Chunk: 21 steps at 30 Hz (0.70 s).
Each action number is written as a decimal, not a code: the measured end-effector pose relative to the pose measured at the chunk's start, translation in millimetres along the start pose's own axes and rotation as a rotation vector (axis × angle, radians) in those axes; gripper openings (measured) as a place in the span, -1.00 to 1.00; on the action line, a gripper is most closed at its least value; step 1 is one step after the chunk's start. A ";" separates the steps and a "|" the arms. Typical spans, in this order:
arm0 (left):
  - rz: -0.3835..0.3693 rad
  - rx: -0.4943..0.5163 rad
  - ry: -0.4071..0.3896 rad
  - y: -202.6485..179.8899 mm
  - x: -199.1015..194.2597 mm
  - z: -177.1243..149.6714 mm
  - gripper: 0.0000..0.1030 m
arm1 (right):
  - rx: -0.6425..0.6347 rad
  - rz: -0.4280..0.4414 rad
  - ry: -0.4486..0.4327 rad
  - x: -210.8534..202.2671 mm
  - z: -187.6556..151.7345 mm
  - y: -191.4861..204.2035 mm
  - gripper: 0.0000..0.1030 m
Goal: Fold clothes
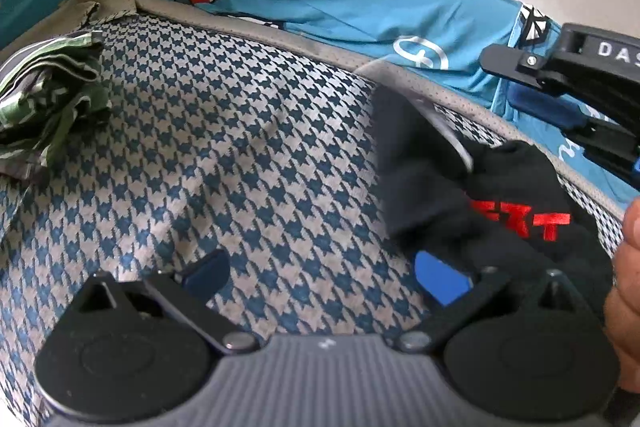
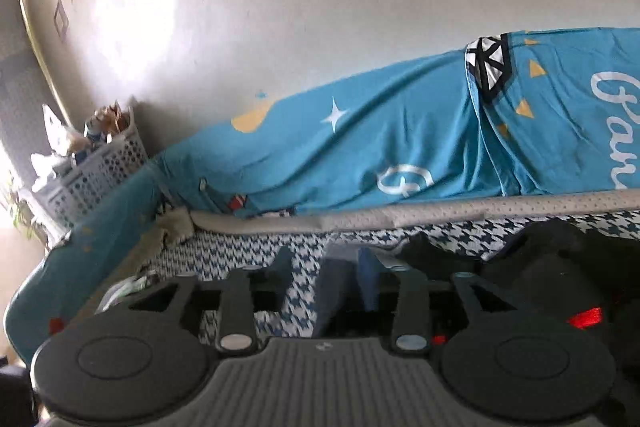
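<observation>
On the houndstooth bed [image 1: 240, 155] the black garment [image 1: 500, 219] lies bunched before the left claw [image 1: 324, 277], whose fingers stand apart and empty like those of the right claw [image 2: 324, 267], so I judge each should grip one edge firmly.

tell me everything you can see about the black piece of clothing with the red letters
The black garment is dark, soft-looking fabric with red lettering, only partly readable. It lies crumpled, not folded, on the blue-and-grey houndstooth mat, near its grey edge. The left gripper is open beside it, one blue pad at its hem. Part of it is motion-blurred.
</observation>
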<state>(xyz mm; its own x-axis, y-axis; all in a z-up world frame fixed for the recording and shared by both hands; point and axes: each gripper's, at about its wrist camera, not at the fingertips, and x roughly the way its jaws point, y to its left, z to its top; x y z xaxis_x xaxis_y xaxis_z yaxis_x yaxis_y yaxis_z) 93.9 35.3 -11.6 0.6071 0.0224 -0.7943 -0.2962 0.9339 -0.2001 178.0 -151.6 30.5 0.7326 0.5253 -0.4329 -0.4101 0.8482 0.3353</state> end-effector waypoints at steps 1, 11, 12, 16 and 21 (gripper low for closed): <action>0.000 0.003 -0.001 -1.5 0.0 -1.1 1.00 | -0.008 -0.011 0.000 -2.5 0.7 -1.8 -0.20; -0.022 0.053 0.019 -25.1 12.1 -10.5 1.00 | -0.072 -0.163 0.014 -33.2 8.8 -35.8 -0.21; -0.025 0.061 0.022 -28.8 13.9 -11.4 1.00 | -0.063 -0.183 0.017 -37.7 9.6 -42.7 -0.21; -0.034 0.099 0.028 -43.5 20.0 -13.1 1.00 | -0.034 -0.258 0.027 -55.2 12.6 -69.8 -0.21; -0.034 0.122 0.025 -56.0 24.8 -10.4 1.00 | 0.004 -0.317 0.032 -70.5 14.5 -97.4 -0.21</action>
<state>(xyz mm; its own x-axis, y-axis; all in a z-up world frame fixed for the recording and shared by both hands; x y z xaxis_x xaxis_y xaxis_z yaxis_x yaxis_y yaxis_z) 117.9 -20.2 -26.1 0.5964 -0.0174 -0.8025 -0.1829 0.9705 -0.1570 174.2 -272.2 40.5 0.8063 0.2363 -0.5423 -0.1614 0.9698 0.1826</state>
